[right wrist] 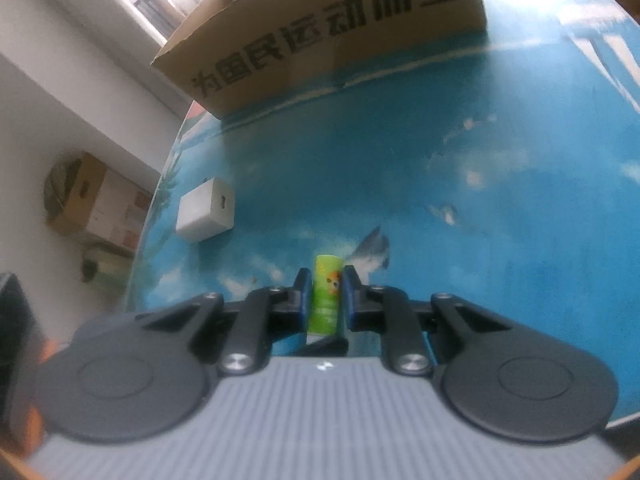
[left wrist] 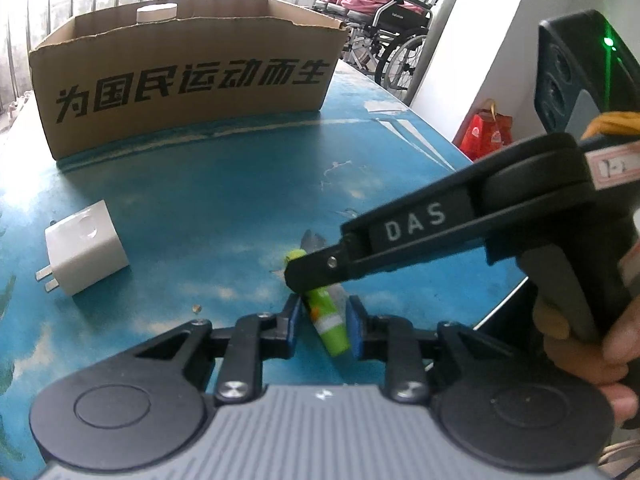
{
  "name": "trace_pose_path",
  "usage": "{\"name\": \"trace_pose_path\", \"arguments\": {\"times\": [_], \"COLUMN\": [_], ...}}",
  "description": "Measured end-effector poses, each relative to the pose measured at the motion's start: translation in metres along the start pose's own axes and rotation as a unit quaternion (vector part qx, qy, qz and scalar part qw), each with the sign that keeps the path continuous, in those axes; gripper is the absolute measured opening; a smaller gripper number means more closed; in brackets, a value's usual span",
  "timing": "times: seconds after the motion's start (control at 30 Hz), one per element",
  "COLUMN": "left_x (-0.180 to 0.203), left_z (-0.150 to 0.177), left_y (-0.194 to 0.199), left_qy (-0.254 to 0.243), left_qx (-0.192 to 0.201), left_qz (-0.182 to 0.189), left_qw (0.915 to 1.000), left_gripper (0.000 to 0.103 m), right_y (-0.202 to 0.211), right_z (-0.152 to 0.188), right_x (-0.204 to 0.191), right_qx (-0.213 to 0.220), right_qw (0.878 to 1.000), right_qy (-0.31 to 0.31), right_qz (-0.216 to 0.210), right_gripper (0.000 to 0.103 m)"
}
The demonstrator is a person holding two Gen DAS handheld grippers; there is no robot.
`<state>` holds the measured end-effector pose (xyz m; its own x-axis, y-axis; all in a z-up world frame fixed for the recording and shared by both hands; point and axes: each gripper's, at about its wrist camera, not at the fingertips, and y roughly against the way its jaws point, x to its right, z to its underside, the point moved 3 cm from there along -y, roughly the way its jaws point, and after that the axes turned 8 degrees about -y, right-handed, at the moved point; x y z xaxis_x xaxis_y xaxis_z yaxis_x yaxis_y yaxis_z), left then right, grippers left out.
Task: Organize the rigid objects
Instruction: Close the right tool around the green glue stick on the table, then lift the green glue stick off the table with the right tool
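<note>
Tube [left wrist: 330, 326] of green plastic lies low in the middle of the left wrist view, on the blue table [left wrist: 224, 200], and both grippers close on it at once. The left gripper [left wrist: 322, 322] has its blue pads on either side of the tube's lower end, pinching it. The right gripper [left wrist: 306, 276] reaches in from the right of that frame, held by a hand [left wrist: 580, 344] at the lower right edge, and its black tips cover the tube's upper part, so only a bit of green shows beyond them.

In the right wrist view the same tube [right wrist: 327, 294] stands in the lower centre between the right gripper's [right wrist: 326, 292] two blue pads, which press against its sides; a cartoon print shows on its label.

White charger [left wrist: 84, 254] with two metal prongs rests on the table at the left of the left wrist view, well apart from the tube; in the right wrist view it [right wrist: 206, 210] sits left of centre near the table's edge. Cardboard box [left wrist: 184, 80] with black printed characters stands open at the far side of the table, across the top of both views [right wrist: 320, 28], and a white round lid [left wrist: 156, 12] shows above its rim. A wheelchair [left wrist: 392, 28] is in the upper right background.
</note>
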<state>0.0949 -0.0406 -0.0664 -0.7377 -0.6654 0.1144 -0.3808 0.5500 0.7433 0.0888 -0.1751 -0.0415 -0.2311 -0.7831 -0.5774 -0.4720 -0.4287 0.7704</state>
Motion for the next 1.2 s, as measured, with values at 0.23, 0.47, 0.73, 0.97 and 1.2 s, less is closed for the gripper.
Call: {"name": "trace_pose_path", "arguments": {"times": [0.23, 0.47, 0.73, 0.97, 1.2], "left_x": [0.004, 0.003, 0.003, 0.003, 0.001], "left_z": [0.003, 0.003, 0.001, 0.002, -0.001], "left_y": [0.002, 0.002, -0.001, 0.000, 0.007], "left_qy": [-0.007, 0.000, -0.007, 0.001, 0.010], "left_qx": [0.005, 0.004, -0.001, 0.005, 0.016], "left_qz": [-0.017, -0.012, -0.014, -0.017, -0.016], "left_qw": [0.9998, 0.9999, 0.9999, 0.9998, 0.9997], "left_gripper": [0.019, 0.020, 0.021, 0.019, 0.019], "right_y": [0.004, 0.006, 0.007, 0.007, 0.011], "right_z": [0.004, 0.007, 0.006, 0.006, 0.005], "right_x": [0.002, 0.002, 0.008, 0.010, 0.012], "right_qx": [-0.002, 0.000, 0.004, 0.004, 0.007], "right_qw": [1.000, 1.000, 1.000, 0.999, 0.999], "right_qy": [-0.015, -0.014, -0.027, -0.031, -0.040], "right_qz": [-0.007, -0.004, -0.013, -0.017, -0.031], "right_gripper": [0.017, 0.018, 0.016, 0.016, 0.018]}}
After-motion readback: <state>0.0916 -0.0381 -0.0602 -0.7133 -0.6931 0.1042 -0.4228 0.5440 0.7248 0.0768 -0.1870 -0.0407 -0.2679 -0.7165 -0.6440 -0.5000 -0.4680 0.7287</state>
